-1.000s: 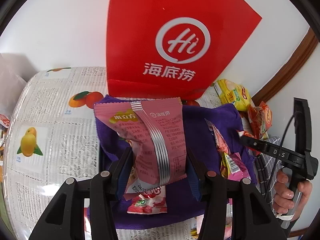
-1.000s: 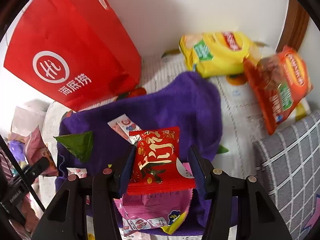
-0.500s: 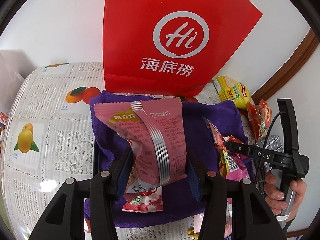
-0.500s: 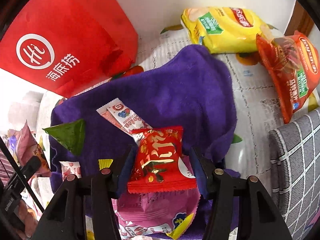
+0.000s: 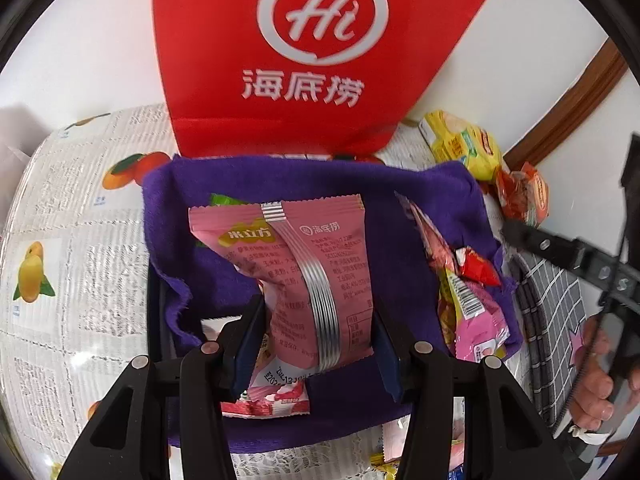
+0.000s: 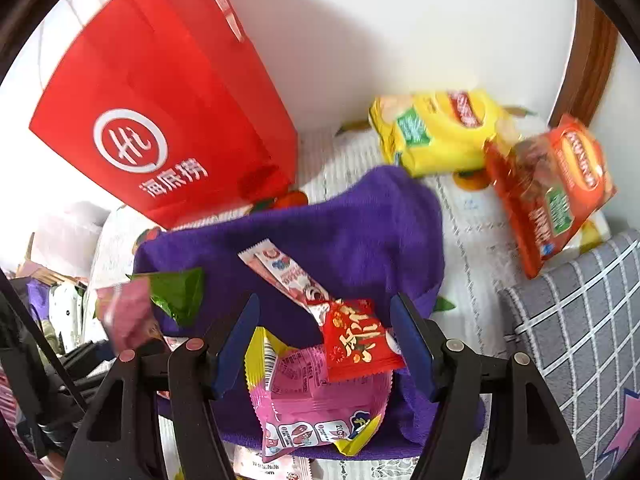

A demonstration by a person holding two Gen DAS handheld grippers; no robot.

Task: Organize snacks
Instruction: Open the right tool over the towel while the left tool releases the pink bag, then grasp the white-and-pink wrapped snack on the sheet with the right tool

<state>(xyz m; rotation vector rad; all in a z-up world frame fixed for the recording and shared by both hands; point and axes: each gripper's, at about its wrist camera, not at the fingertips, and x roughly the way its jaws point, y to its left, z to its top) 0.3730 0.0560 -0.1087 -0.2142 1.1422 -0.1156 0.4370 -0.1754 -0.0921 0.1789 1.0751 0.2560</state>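
Note:
My left gripper (image 5: 316, 320) is shut on a pink snack packet (image 5: 304, 276) with a silver seam, held above the purple cloth (image 5: 320, 184). My right gripper (image 6: 324, 344) is open; a small red packet (image 6: 356, 340) lies loose between its fingers on a pink-and-yellow packet (image 6: 312, 404). A long pink stick packet (image 6: 288, 276) and a green triangular packet (image 6: 176, 292) also lie on the purple cloth (image 6: 360, 232). The left gripper's pink packet shows at the left of the right wrist view (image 6: 128, 312).
A red paper bag (image 5: 320, 56) stands behind the cloth, also in the right wrist view (image 6: 160, 104). A yellow chip bag (image 6: 440, 132) and an orange-red chip bag (image 6: 548, 192) lie at the back right. A grey checked cushion (image 6: 580, 320) is at right.
My right gripper has opened and let go of the small red packet, which now lies on the snack pile. My left gripper has moved closer to the red bag, still holding the pink packet.

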